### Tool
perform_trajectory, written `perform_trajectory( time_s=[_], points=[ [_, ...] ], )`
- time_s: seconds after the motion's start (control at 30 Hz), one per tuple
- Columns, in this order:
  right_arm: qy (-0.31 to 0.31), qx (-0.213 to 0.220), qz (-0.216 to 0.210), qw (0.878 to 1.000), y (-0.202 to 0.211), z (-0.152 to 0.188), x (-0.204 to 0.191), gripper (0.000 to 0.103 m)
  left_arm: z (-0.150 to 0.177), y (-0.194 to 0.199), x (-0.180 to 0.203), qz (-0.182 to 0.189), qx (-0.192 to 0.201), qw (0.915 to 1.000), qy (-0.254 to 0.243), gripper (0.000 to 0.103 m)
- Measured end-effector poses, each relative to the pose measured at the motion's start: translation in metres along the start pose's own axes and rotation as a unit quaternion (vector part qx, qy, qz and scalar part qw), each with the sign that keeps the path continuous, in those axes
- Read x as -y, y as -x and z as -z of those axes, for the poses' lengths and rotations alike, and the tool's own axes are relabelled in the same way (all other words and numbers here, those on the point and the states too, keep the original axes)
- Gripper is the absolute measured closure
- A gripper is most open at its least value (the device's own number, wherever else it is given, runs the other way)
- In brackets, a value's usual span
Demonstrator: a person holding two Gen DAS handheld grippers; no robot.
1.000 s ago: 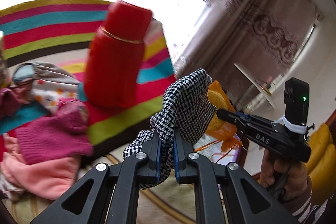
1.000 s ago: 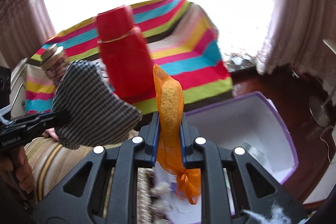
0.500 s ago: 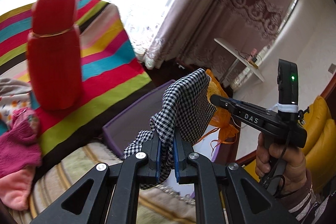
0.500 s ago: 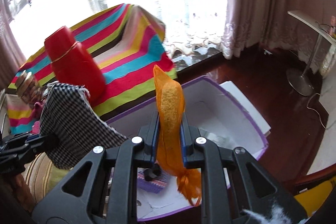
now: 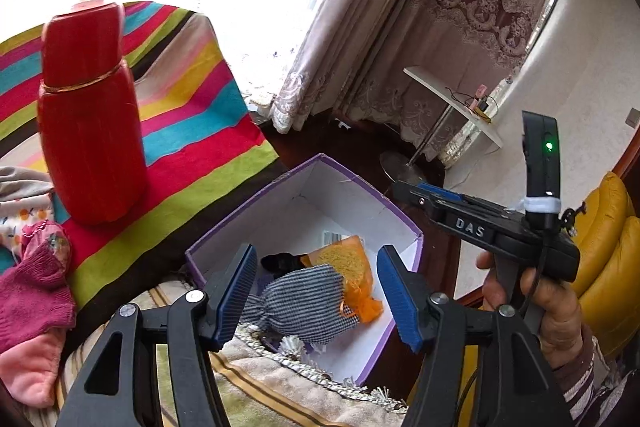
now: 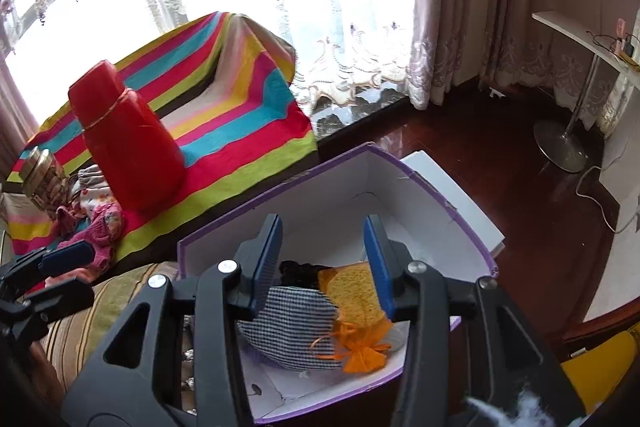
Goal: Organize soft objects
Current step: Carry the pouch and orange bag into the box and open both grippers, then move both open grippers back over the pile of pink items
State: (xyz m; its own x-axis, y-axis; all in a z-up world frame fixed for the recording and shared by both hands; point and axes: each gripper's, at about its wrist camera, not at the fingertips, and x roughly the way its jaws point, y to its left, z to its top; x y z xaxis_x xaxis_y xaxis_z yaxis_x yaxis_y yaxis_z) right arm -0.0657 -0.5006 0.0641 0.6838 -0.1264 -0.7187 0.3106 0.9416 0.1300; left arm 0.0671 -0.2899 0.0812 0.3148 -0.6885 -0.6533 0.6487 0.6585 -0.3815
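A black-and-white checked pouch (image 5: 304, 303) (image 6: 292, 323) and an orange mesh pouch (image 5: 344, 263) (image 6: 356, 295) lie side by side inside the white box with a purple rim (image 5: 340, 195) (image 6: 360, 183). My left gripper (image 5: 316, 293) hangs above the box, its jaws opening, with nothing between its blue pads. Over the same box my right gripper (image 6: 320, 259) is opening too, and its pads touch neither pouch. From the right wrist view the left gripper (image 6: 76, 273) shows at the left edge. The right gripper (image 5: 402, 189) shows from the side in the left wrist view.
A red flask (image 5: 88, 131) (image 6: 128, 143) stands on a striped cloth (image 5: 200, 131). Pink socks (image 5: 32, 299) and patterned fabric lie left of it, beside a jar (image 6: 40, 179). A small black item (image 5: 280, 261) is in the box. A yellow seat (image 5: 608, 251) stands right; a pedestal table (image 6: 560, 143) is behind.
Both grippers swung from the striped cloth to over the box, then opened. The checked pouch left the left jaws and the orange pouch left the right; both now lie in the box.
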Motion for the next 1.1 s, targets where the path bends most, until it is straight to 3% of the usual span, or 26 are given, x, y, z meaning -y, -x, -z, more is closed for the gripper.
perform_trajectory(
  time_s=[0.07, 0.23, 0.33, 0.43, 0.6, 0.77, 0.93, 1.0, 1.1],
  points=[
    [-0.002, 0.004, -0.009, 1.0, 0.001, -0.001, -0.002, 0.056, 0.0, 0.005, -0.003, -0.01, 0.008, 0.9999, 0.003, 0.036],
    [0.008, 0.01, -0.009, 1.0, 0.004, -0.002, -0.01, 0.043, -0.003, 0.022, -0.009, -0.061, 0.043, 0.9972, -0.001, 0.019],
    [0.025, 0.019, -0.009, 0.999, 0.006, -0.003, -0.02, 0.039, -0.005, 0.035, -0.015, -0.101, 0.068, 0.9925, -0.003, 0.017],
    [0.052, 0.031, 0.005, 0.998, 0.01, -0.004, -0.035, 0.027, -0.007, 0.042, -0.023, -0.16, 0.081, 0.9838, 0.005, 0.015],
    [0.089, 0.047, 0.033, 0.994, 0.013, -0.003, -0.063, 0.015, -0.006, 0.055, -0.042, -0.199, 0.116, 0.9731, 0.004, 0.015],
    [0.13, 0.072, 0.042, 0.988, 0.017, 0.002, -0.091, 0.008, 0.001, 0.072, -0.06, -0.227, 0.137, 0.9636, -0.033, 0.015],
    [0.166, 0.114, 0.01, 0.979, 0.026, 0.011, -0.12, 0.008, 0.012, 0.086, -0.092, -0.239, 0.128, 0.9624, -0.011, 0.015],
    [0.174, 0.109, 0.001, 0.979, 0.025, 0.011, -0.13, 0.008, 0.018, 0.093, -0.111, -0.24, 0.122, 0.9629, 0.013, 0.015],
    [0.168, 0.09, -0.055, 0.98, 0.023, 0.011, -0.137, 0.008, 0.027, 0.106, -0.137, -0.255, 0.12, 0.9584, 0.046, 0.015]
  ],
)
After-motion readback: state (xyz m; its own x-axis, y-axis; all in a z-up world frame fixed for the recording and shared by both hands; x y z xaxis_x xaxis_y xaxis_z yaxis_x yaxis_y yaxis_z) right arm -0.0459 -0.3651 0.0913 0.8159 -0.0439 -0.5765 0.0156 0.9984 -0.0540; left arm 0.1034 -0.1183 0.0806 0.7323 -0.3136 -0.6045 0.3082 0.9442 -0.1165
